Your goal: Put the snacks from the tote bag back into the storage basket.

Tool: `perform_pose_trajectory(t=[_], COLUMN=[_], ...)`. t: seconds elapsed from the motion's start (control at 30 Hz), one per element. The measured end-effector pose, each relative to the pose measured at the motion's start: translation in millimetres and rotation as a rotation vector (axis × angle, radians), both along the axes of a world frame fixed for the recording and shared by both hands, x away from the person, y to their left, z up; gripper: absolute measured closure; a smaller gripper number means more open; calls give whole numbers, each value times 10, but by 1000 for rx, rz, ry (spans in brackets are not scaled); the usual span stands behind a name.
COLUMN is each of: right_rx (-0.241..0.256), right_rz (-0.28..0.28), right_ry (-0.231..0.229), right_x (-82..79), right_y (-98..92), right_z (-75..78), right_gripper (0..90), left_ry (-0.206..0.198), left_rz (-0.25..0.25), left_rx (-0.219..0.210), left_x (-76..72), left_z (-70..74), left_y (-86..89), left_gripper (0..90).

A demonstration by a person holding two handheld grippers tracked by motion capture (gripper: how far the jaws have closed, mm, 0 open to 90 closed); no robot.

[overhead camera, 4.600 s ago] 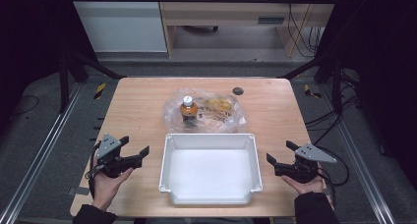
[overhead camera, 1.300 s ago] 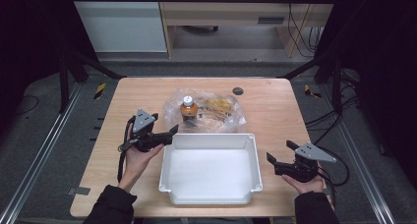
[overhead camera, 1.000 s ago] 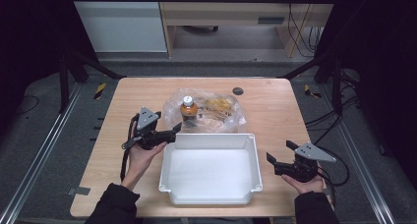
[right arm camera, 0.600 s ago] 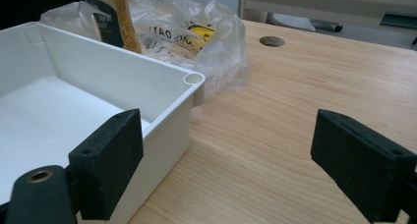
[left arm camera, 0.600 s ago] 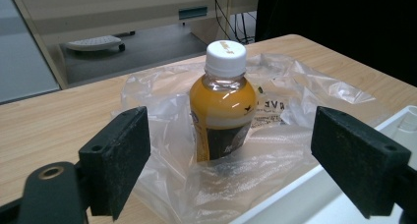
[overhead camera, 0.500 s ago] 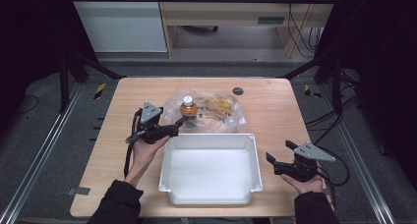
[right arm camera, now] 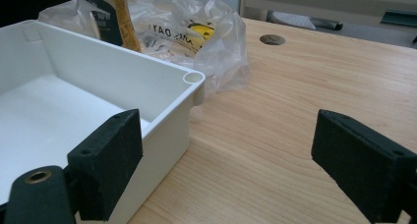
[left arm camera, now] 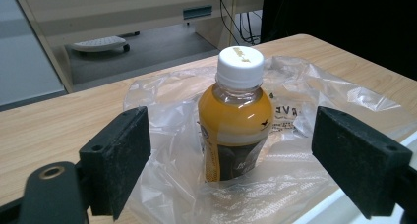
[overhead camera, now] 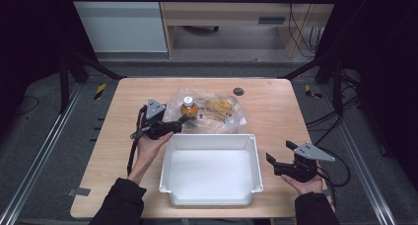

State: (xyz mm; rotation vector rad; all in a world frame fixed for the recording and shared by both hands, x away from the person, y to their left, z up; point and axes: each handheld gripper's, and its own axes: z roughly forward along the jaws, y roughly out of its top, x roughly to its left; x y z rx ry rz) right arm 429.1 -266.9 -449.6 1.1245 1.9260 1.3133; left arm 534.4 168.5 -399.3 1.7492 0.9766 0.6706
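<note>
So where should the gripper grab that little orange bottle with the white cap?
Probably around the middle of the small orange juice bottle, below the white cap. It stands upright on the crinkly clear plastic bag, so come in level from the side, as the open left gripper is lined up, one jaw on each side.

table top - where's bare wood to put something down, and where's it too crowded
Bare wood runs along the table's right side, between the white bin and the right edge, ahead of the right gripper. The near-left corner beside the bin is also free. It is crowded at the far middle: the plastic bag, the orange bottle and the open left gripper.
</note>
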Motion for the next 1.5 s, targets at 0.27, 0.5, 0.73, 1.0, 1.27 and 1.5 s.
perform_pose_trajectory(t=[0.27,0.5,0.73,1.0,1.27,1.5], right_rx=[-2,-2,-5,0,-4,4], right_rz=[1,0,-1,-1,-1,-1], right_ry=[3,2,2,4,2,2], right_x=[8,11,13,13,13,10], right_y=[2,2,4,6,2,-2], right_z=[-2,-1,-3,-3,-4,-1], right_gripper=[123,123,123,123,123,123], left_ry=[-8,-12,-18,-23,-27,-29], left_rz=[3,8,8,14,21,8], left_rx=[7,9,27,26,45,47], left_x=[61,126,174,222,270,323], left_z=[22,57,85,79,51,66], left_y=[-45,-101,-180,-237,-273,-324], left_gripper=[145,146,154,181,229,287])
